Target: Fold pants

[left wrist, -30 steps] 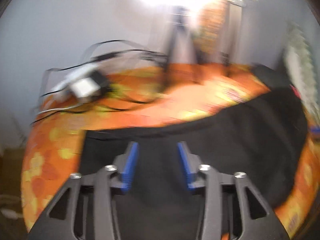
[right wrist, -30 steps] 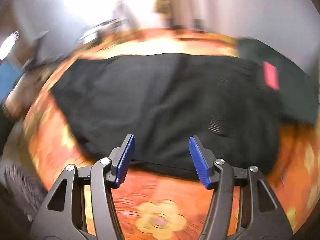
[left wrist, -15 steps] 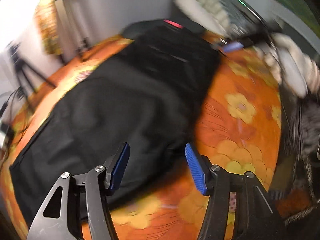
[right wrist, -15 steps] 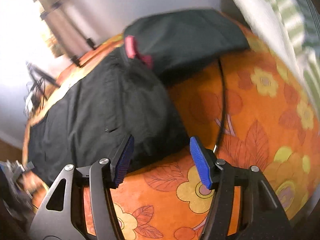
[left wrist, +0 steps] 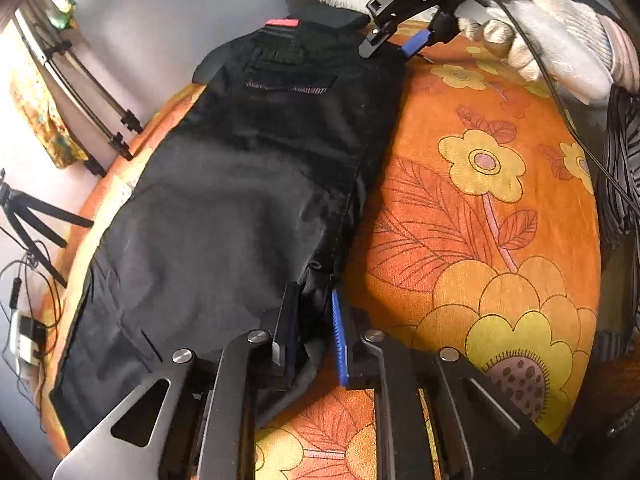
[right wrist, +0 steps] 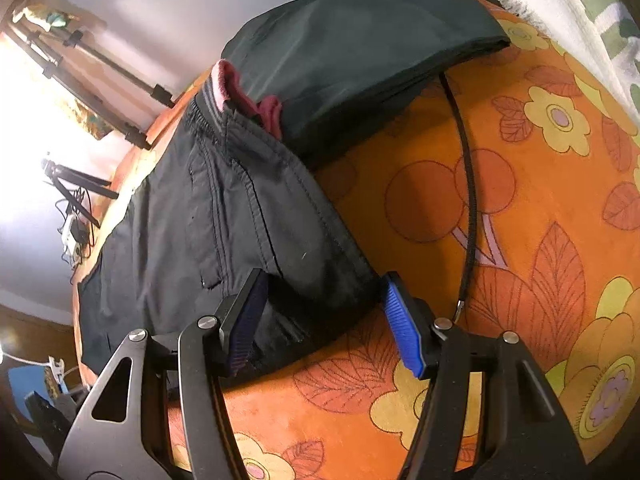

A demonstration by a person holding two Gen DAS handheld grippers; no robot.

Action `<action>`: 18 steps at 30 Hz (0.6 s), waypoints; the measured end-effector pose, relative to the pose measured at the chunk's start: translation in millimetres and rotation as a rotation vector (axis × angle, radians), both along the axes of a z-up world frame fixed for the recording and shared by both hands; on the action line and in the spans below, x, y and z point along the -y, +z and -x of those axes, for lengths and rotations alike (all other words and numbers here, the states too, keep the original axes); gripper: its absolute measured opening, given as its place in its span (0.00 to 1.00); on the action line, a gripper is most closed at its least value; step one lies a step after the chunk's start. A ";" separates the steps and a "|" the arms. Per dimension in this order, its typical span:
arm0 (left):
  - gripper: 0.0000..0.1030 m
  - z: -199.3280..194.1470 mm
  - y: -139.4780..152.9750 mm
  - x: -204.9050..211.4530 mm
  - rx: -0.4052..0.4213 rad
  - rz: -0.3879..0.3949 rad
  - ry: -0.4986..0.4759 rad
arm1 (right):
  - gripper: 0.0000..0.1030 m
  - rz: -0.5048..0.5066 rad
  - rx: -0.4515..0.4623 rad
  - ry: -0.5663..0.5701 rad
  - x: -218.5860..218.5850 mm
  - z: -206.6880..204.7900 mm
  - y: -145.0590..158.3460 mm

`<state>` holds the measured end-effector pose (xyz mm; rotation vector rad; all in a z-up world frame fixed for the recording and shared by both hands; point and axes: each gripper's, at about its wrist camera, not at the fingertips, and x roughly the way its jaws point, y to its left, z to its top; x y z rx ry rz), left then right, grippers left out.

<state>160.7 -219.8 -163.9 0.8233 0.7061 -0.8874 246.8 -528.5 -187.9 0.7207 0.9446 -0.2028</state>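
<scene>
Black pants (left wrist: 240, 184) lie flat along an orange flowered bedspread (left wrist: 500, 208), folded lengthwise, with a pink waistband tag at the far end. My left gripper (left wrist: 314, 320) is closed down on the pants' near side edge, pinching a fold of black cloth. My right gripper (right wrist: 324, 320) is open, its jaws straddling the side edge of the pants (right wrist: 224, 216) near the waistband; cloth sits between the blue pads. The right gripper also shows in the left wrist view (left wrist: 394, 46) at the pants' far corner, held by a gloved hand.
A folded dark green garment (right wrist: 360, 40) lies beyond the waistband. A black drawstring cord (right wrist: 468, 200) runs across the bedspread (right wrist: 540, 240). Tripod legs (left wrist: 36, 220) and a power strip with cables (left wrist: 24, 344) stand left of the bed. A white and green blanket (right wrist: 580, 8) lies at the right.
Both grippers swung round and dropped to the pants' side edge. The left gripper went from open to pinched on the cloth. The right gripper moved in so its open jaws straddle the edge.
</scene>
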 end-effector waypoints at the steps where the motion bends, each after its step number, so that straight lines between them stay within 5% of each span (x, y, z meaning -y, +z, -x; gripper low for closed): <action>1: 0.11 0.5 0.8 0.0 0.001 0.008 0.001 | 0.47 0.007 0.005 0.001 -0.8 -0.6 0.7; 3: 0.10 1.3 3.7 -2.8 -0.007 0.033 0.011 | 0.18 0.015 0.013 0.005 -2.0 -0.1 3.7; 5: 0.10 1.4 7.1 -6.8 -0.020 0.061 0.021 | 0.10 0.011 0.033 -0.008 -1.9 3.5 8.8; 14: 0.10 -1.5 6.2 -12.1 -0.072 0.107 0.036 | 0.05 0.241 0.053 0.005 -18.7 15.1 42.3; 18: 0.26 -6.9 8.8 -18.0 -0.134 0.127 0.082 | 0.06 0.328 -0.009 -0.001 -24.3 11.8 43.9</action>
